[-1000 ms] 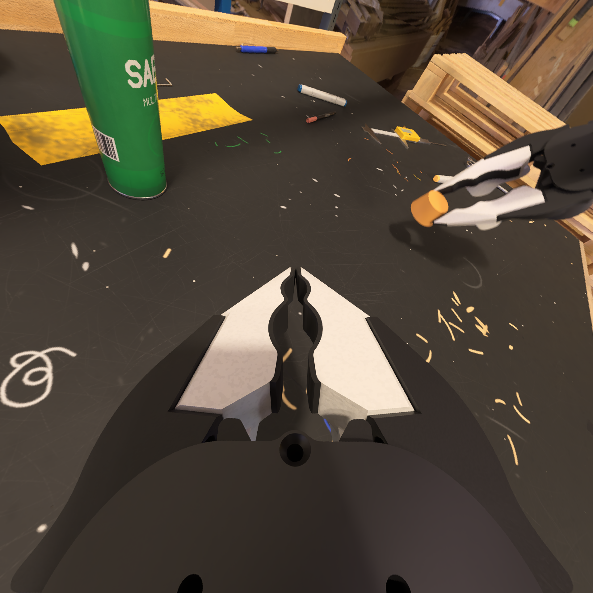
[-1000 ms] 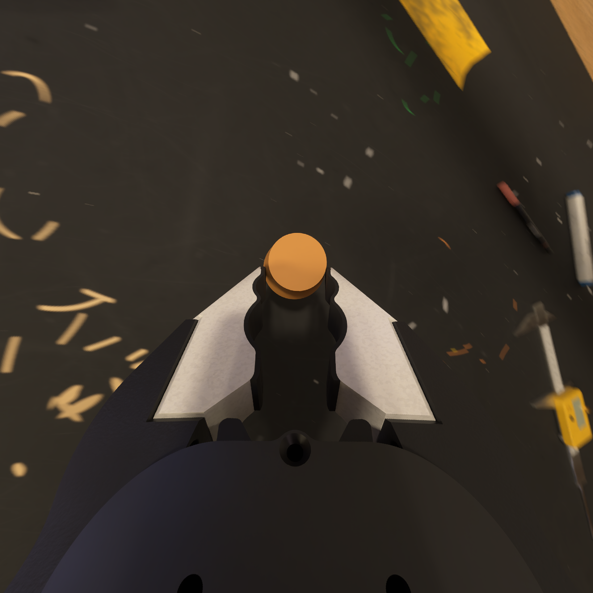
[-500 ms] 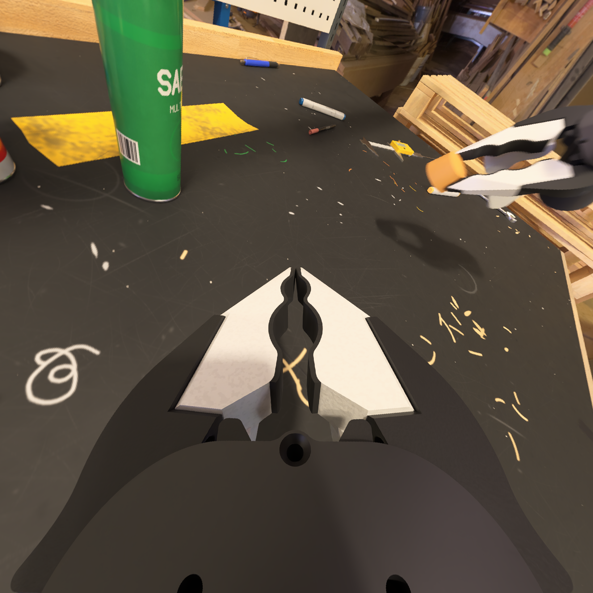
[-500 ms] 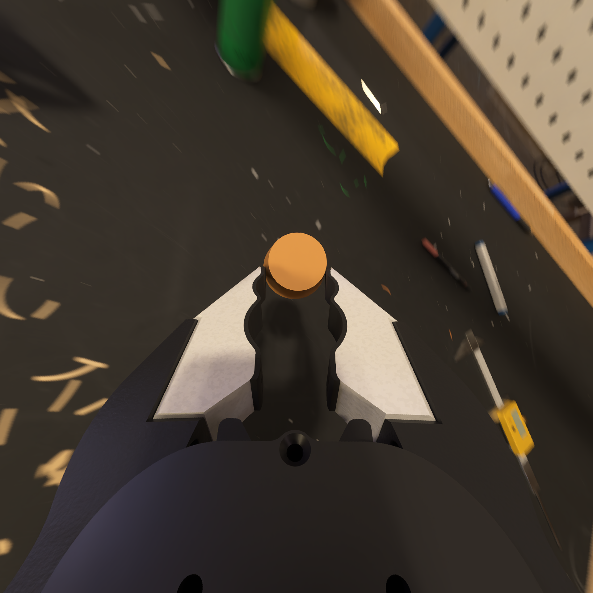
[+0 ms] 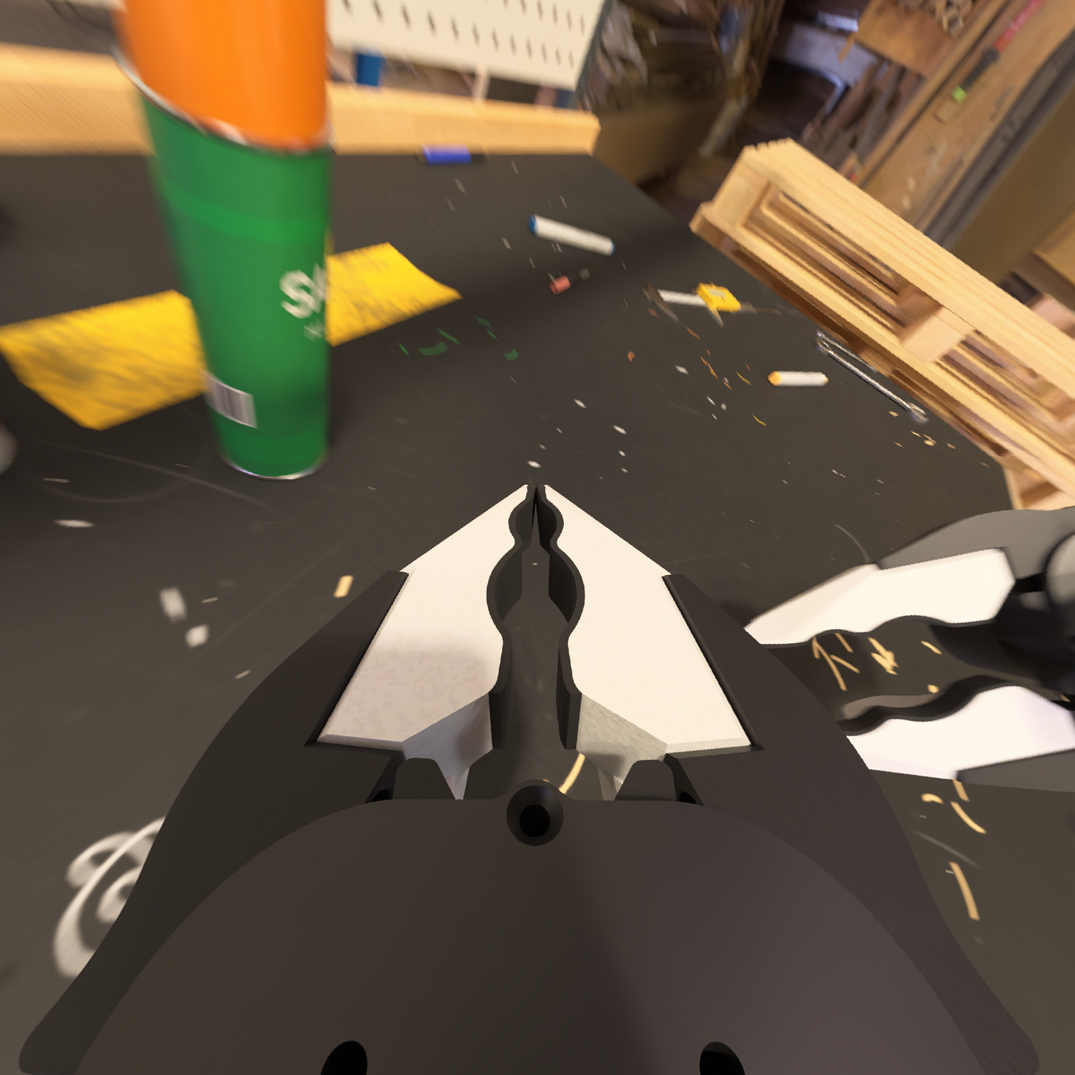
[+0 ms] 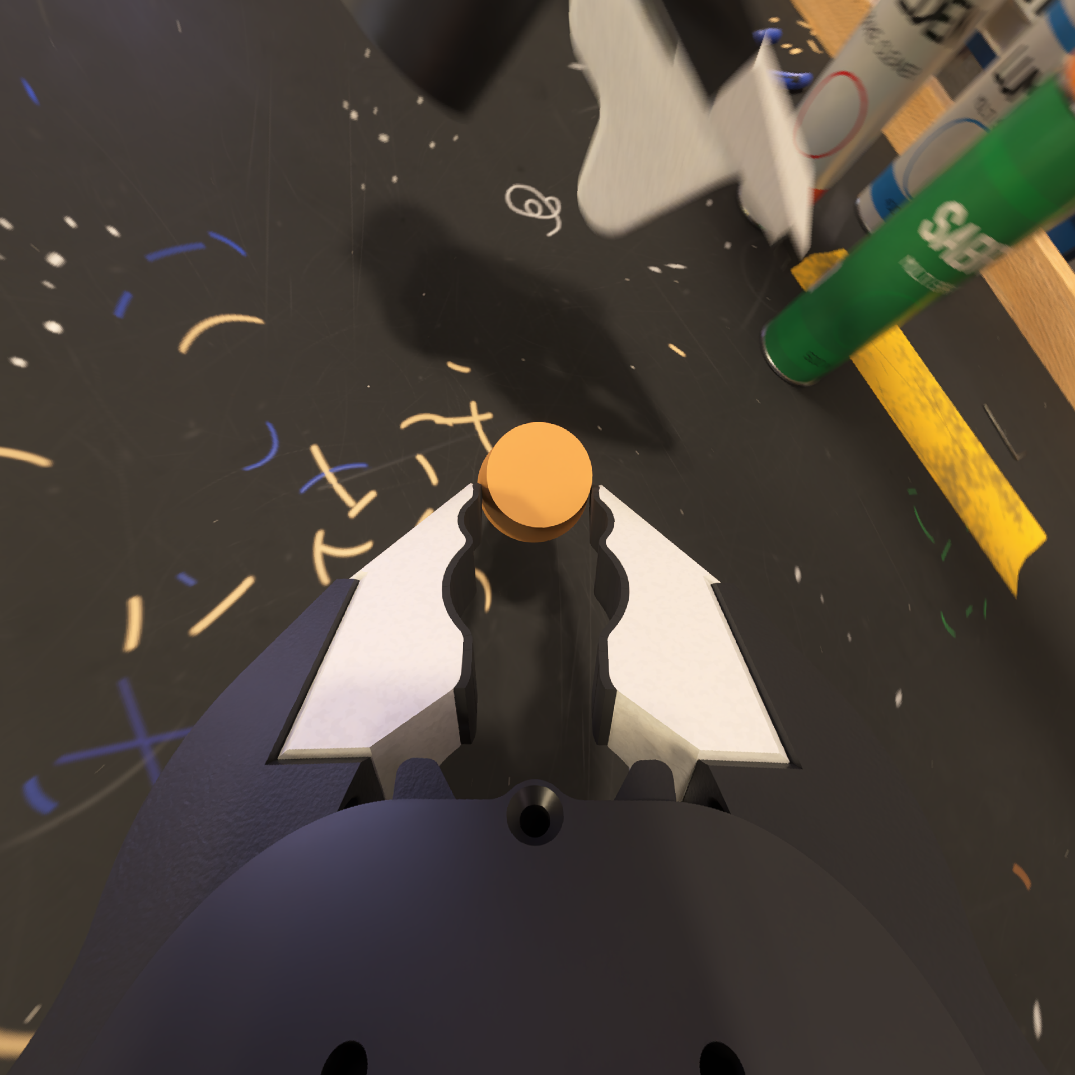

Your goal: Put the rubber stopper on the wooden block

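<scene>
Two claws are over the dark counter (image 6: 174, 145). The right claw (image 6: 535, 494) is clamped on the rubber stopper (image 6: 538, 474), an orange plug pinched at the very tips of its white fingers (image 6: 407, 611), round face toward the camera, held clear above the counter among pale and blue shavings. The left claw (image 5: 536, 488) has its fingers pressed together at the tips with nothing between them.

In the left wrist view, the right claw (image 5: 814, 669) reaches in just to the right of the left claw, its fingers spread; the stopper is hidden there. Taking the green spray can (image 5: 256, 302) as landmark: it stands upright on the counter ahead and to the left of the left claw, with an orange cap on top. A yellow sheet (image 5: 116, 355) lies flat behind the can, extending to both sides of it. To the right of the can, farther off, lie a white marker (image 5: 570, 235), a small red piece (image 5: 561, 284) and a yellow-bodied tool (image 5: 712, 296). Well to the right of the can, at the counter's edge, is a wooden pallet (image 5: 872, 279). Beyond the can runs a wooden rail (image 5: 465, 119), with a pegboard (image 5: 465, 35) behind it.

In the right wrist view, two white cans (image 6: 861, 104) stand just beyond the green one. No wooden block can be made out in either view.
</scene>
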Available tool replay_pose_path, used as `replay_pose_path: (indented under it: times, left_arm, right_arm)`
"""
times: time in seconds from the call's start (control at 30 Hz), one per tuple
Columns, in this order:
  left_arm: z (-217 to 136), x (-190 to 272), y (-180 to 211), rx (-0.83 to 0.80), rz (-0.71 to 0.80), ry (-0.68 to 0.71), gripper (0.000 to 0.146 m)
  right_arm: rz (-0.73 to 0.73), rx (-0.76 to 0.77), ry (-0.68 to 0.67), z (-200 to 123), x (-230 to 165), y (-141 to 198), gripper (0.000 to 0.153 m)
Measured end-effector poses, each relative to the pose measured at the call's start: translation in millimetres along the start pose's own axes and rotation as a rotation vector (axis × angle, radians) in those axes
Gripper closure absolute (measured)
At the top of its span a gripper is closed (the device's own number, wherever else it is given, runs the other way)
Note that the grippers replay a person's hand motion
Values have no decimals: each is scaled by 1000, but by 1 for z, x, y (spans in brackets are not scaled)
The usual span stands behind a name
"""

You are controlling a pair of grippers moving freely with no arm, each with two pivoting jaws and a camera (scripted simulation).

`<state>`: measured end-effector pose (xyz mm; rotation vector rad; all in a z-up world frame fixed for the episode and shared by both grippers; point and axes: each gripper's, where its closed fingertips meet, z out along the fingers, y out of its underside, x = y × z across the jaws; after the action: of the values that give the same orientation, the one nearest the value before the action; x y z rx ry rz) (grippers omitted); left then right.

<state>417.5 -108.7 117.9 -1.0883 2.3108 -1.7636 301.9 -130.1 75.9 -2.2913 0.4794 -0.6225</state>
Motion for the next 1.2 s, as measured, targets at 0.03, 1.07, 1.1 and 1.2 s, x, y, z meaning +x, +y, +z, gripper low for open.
replay_pose_path:
  times: [0.03, 1.07, 1.1, 1.2]
  left_arm:
    - [-19, 0, -6, 55, 38, -38, 146]
    - [-288, -55, 63, 303, 87, -673, 146]
    - [-291, -56, 64, 310, 54, -658, 146]
    - [-292, -62, 65, 315, 35, -648, 146]
  right_arm:
    - [-38, -16, 1, 13, -4, -1, 116]
    - [180, 186, 28, 145, 41, -234, 116]
    - [144, 200, -2, 149, 40, -257, 116]
    - [-54, 11, -109, 204, 22, -283, 116]
